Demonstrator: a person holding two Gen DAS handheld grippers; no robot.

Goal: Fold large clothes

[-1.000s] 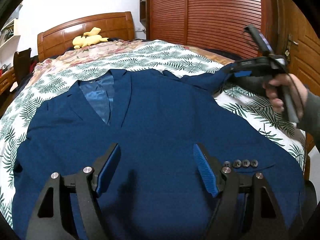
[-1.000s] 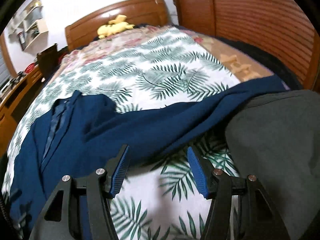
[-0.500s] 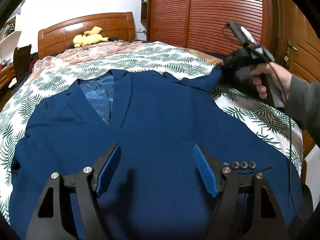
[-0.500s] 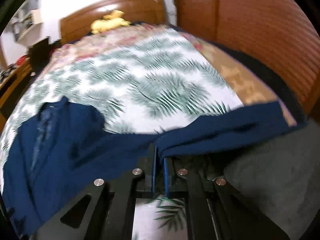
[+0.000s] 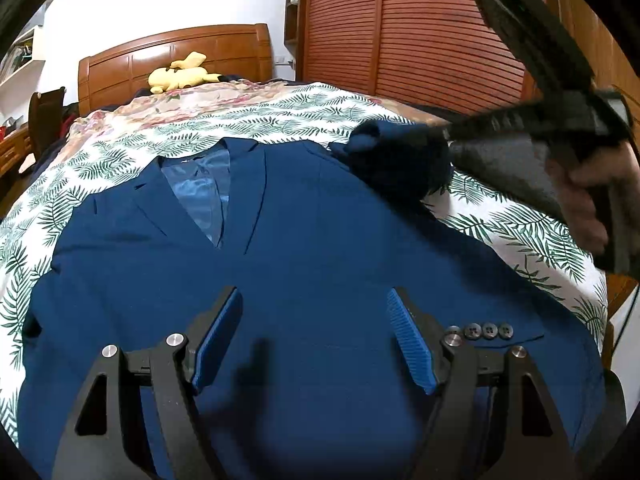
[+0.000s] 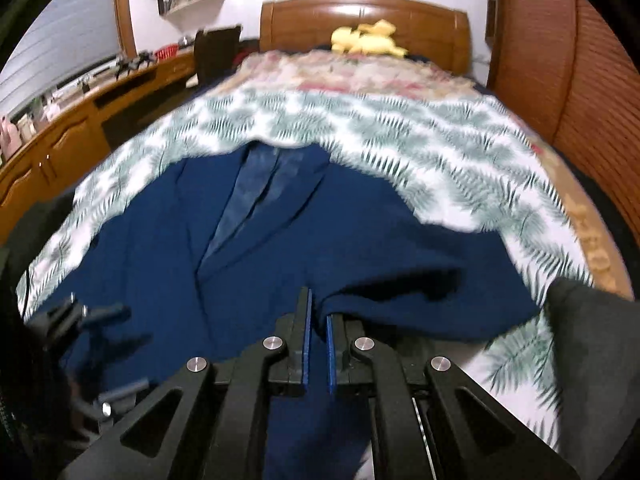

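A navy blue suit jacket (image 5: 304, 248) lies face up on the bed, its lighter blue lining (image 5: 204, 184) showing at the collar. My left gripper (image 5: 316, 340) hovers open over the jacket's lower front, nothing between its blue pads. My right gripper (image 6: 317, 332) is shut on the jacket's right sleeve (image 6: 420, 292), which bunches and trails from its jaws over the jacket body. In the left wrist view the right gripper (image 5: 440, 140) is at the upper right, held by a hand (image 5: 592, 200), with the sleeve (image 5: 396, 160) lifted off the bed.
The bed (image 5: 120, 152) has a white leaf-print cover, a floral quilt and a yellow plush toy (image 5: 180, 76) at the wooden headboard. A louvred wooden wardrobe (image 5: 420, 32) stands on the right. A wooden desk (image 6: 68, 128) with small items lines the left. Cuff buttons (image 5: 478, 330) lie near my left gripper.
My right gripper closed on the sleeve and carried it leftwards over the jacket body, rolling as it went. My left gripper stayed still and open.
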